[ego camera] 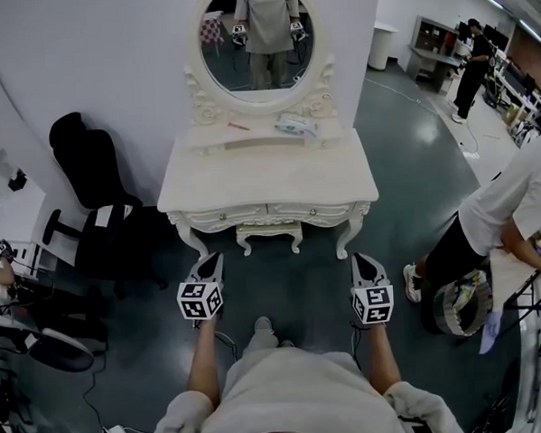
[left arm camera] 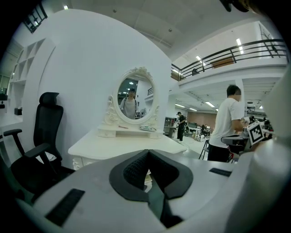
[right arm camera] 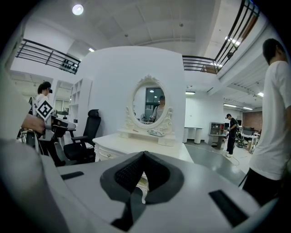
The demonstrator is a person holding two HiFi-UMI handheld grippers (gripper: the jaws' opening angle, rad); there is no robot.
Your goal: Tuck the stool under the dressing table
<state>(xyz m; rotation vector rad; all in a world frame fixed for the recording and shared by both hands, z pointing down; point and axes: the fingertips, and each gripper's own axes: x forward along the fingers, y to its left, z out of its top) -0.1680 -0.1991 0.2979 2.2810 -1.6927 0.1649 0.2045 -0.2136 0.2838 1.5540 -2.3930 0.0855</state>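
Nearest the person, the left gripper [ego camera: 210, 261] and the right gripper [ego camera: 364, 262] are held side by side above the dark floor, both short of the furniture. In each gripper view the black jaws are seen pressed tip to tip, with nothing caught between them.

Beyond them, the small cream carved stool [ego camera: 269, 232] is found centred between the front legs of the cream dressing table [ego camera: 267, 180]. Only its front rail and two curved legs are seen below the drawer fronts, the seat being hidden under the surface. It is touched by neither gripper.

The task is therefore judged to be at its end, or very close to it. Should the rail be thought to stick out, a short straight push on it would be called for, kept central so that the table legs are not struck.

Farther off, an oval mirror in a carved white frame [ego camera: 256, 35] is mounted at the back, and a black office chair [ego camera: 98, 211] is parked to the left.
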